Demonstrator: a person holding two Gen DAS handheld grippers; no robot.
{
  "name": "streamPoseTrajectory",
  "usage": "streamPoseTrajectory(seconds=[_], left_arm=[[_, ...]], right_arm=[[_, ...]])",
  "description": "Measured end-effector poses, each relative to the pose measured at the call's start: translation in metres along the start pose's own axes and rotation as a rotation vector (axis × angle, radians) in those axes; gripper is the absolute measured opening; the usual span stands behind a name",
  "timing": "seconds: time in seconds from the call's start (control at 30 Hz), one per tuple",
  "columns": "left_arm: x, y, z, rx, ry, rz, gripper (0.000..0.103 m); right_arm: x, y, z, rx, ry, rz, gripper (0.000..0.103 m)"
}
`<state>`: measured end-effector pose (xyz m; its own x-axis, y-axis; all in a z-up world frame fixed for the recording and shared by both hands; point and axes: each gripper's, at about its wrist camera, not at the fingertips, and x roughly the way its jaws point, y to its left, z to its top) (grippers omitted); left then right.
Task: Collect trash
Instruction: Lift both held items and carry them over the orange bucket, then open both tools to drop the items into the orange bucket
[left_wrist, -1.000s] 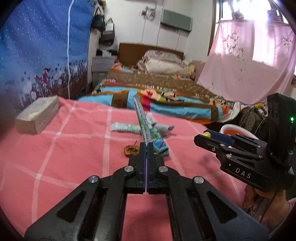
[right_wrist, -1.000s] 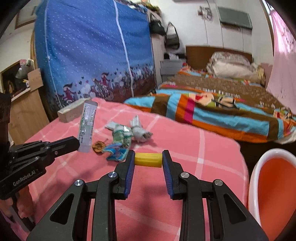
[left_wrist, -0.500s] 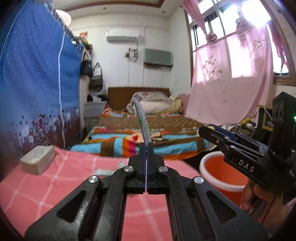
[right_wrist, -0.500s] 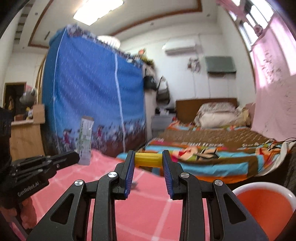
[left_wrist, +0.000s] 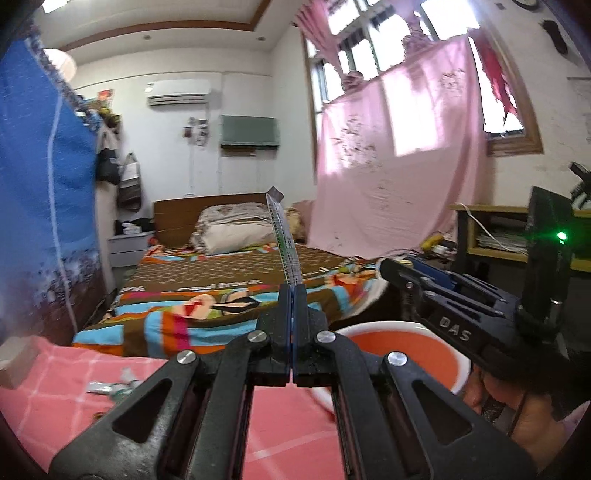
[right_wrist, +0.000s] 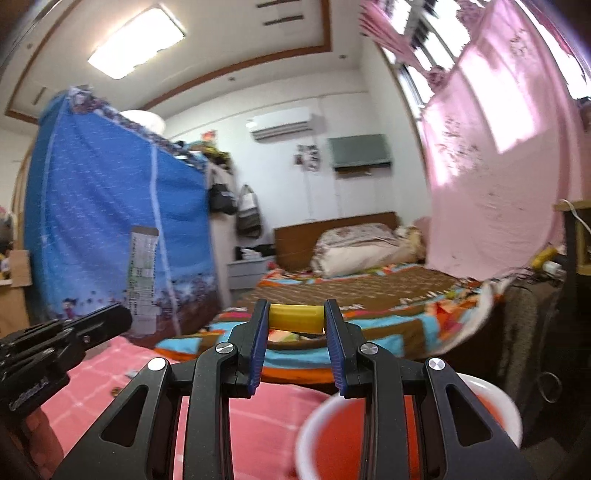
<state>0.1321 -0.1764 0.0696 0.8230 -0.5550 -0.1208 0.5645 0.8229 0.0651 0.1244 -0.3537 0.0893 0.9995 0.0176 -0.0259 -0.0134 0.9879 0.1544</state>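
My left gripper (left_wrist: 294, 295) is shut on a flat white printed wrapper (left_wrist: 284, 240) that stands upright from its jaws; the wrapper also shows in the right wrist view (right_wrist: 142, 280). My right gripper (right_wrist: 295, 321) is shut on a short yellow cylinder (right_wrist: 294, 318). Both are raised above the pink checked table (left_wrist: 55, 398), beside an orange bin with a white rim (left_wrist: 406, 354), which lies just below the right gripper (right_wrist: 495, 406). Crumpled wrappers (left_wrist: 110, 386) still lie on the table at the left.
A tissue box (left_wrist: 14, 363) sits at the table's far left edge. A bed with a striped blanket (left_wrist: 207, 295) stands behind the table. A blue cloth-covered wardrobe (right_wrist: 110, 229) is at the left, a desk (left_wrist: 498, 236) at the right.
Both grippers have lifted and swung right with their loads, away from the trash on the table. The orange bin now lies close under and ahead of them.
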Motion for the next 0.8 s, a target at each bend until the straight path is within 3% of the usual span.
streamPoseTrajectory(seconds=[0.4, 0.8], left_arm=[[0.053, -0.043, -0.005, -0.071, 0.175, -0.14, 0.004], [0.088, -0.057, -0.017, -0.14, 0.33, -0.205, 0.004]], right_arm=[[0.003, -0.051, -0.012, 0.105, 0.131, -0.141, 0.028], [0.007, -0.072, -0.025, 0.172, 0.233, -0.19, 0.029]])
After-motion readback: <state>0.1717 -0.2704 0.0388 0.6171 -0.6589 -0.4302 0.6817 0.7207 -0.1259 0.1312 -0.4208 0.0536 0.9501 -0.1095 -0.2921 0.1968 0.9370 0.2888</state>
